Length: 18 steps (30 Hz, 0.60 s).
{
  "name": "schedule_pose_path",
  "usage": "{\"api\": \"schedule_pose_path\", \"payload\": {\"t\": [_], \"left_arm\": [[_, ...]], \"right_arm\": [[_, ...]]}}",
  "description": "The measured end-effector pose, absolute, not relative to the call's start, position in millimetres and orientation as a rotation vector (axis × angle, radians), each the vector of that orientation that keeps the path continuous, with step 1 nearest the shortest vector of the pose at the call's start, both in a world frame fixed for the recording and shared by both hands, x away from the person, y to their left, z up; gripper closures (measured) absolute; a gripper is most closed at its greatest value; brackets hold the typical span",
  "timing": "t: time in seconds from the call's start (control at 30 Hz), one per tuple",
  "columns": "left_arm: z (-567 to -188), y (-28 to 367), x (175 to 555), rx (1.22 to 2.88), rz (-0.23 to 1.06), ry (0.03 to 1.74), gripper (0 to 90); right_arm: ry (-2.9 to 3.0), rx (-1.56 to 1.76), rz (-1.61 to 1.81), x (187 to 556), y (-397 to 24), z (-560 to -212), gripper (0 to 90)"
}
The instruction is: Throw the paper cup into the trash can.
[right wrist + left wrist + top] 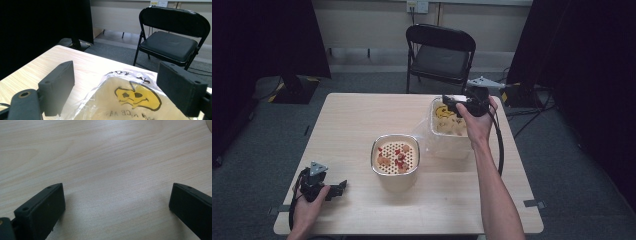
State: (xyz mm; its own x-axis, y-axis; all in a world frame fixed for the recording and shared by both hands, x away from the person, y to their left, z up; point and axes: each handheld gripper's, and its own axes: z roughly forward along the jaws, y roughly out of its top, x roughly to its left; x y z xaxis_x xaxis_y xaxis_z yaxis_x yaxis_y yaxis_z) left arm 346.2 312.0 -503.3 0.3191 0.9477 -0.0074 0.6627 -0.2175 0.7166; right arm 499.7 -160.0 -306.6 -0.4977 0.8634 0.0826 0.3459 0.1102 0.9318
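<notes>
Resting low at the near left corner of the table [362, 115], the left gripper [343, 187] idles, jaws apart and empty. Across it, past the perforated bowl [395, 155], the right gripper [447, 102] hovers spread over the bag-lined container [447, 142], seemingly poised to reach inside.

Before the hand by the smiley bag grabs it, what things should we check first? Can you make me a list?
1. Right gripper open: ok, its jaws stand wide apart in the right gripper view.
2. Right gripper near the smiley bag: ok, the bag lies just below and between the jaws.
3. Jaws touching the bag: not ok, nothing is pinched between them.
4. Left gripper out of the way: ok, it sits open at the near left of the table, jaws over bare wood.
5. Strainer bowl clear of the bag: cannot tell, the bag's plastic reaches close to its rim.
6. What is in the bag: cannot tell, only pale pieces show.
</notes>
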Motion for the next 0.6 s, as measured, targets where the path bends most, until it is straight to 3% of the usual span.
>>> {"api": "schedule_pose_path", "payload": {"t": [0.23, 0.6], "left_arm": [[-503.3, 311.9, 346.1, 1.964, 0.59, 1.419, 0.0], [-503.3, 312.1, 346.2, 1.966, 0.589, 1.417, 0.0]], "right_arm": [[1.905, 1.168, 1.386, 490.9, -163.2, -310.7, 15.0], [1.931, 1.169, 1.328, 447.0, -180.6, -324.7, 14.6]]}}
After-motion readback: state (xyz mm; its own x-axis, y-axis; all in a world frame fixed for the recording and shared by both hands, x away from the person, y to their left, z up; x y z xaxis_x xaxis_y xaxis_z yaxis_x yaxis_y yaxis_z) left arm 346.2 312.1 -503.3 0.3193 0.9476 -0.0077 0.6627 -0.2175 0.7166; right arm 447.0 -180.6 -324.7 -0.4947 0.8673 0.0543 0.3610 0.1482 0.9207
